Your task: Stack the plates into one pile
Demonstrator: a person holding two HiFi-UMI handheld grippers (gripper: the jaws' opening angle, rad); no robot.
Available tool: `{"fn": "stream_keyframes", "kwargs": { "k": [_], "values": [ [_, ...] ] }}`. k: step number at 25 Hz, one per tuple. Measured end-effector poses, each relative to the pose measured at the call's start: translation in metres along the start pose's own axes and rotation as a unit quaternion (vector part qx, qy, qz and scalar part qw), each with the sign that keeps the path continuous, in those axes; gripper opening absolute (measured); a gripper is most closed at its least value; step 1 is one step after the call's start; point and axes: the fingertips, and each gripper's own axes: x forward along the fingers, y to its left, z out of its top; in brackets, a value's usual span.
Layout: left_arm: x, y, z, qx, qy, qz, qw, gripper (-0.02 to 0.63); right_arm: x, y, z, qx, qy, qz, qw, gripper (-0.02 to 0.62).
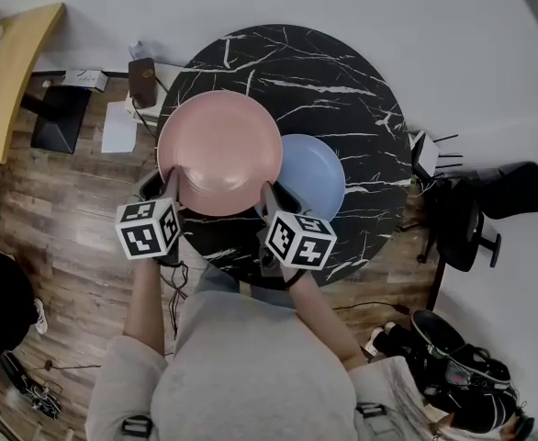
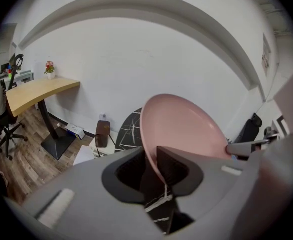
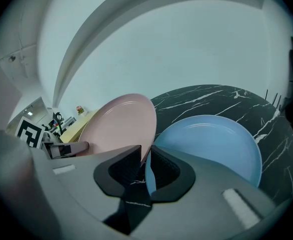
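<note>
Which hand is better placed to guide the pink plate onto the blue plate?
Right, probably. The right gripper and left gripper both grip the pink plate at its rim, but the blue plate lies just beside the right one.

Soft, even indoor light, faint shadows; heavy fisheye bending, dark corners in gripper views, nearest parts blurred.

the pink plate [image 1: 218, 150] and blue plate [image 1: 317, 175] are plain, the table [image 1: 342, 90] is black with white marble veins, the floor [image 1: 67, 219] is brown wood grain, the desk [image 1: 7, 72] tan, the wall [image 1: 434, 26] white.
</note>
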Motion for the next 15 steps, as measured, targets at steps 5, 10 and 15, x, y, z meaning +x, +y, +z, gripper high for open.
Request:
{"fn": "stream_keyframes", "kwargs": {
  "k": [5, 10, 15],
  "values": [
    [0.004, -0.041, -0.004, 0.014, 0.002, -0.018, 0.9997, 0.138, -0.024, -0.034, 0.007, 0.012, -0.018, -0.014, 1.000, 0.058],
    [0.010, -0.082, -0.012, 0.025, 0.010, -0.035, 0.9990, 0.138, -0.048, -0.070, 0.009, 0.026, -0.033, -0.035, 0.999, 0.054],
    [0.019, -0.122, -0.024, 0.043, 0.024, -0.055, 0.9972, 0.143, -0.070, -0.106, 0.008, 0.043, -0.044, -0.061, 0.996, 0.048]
  ]
}}
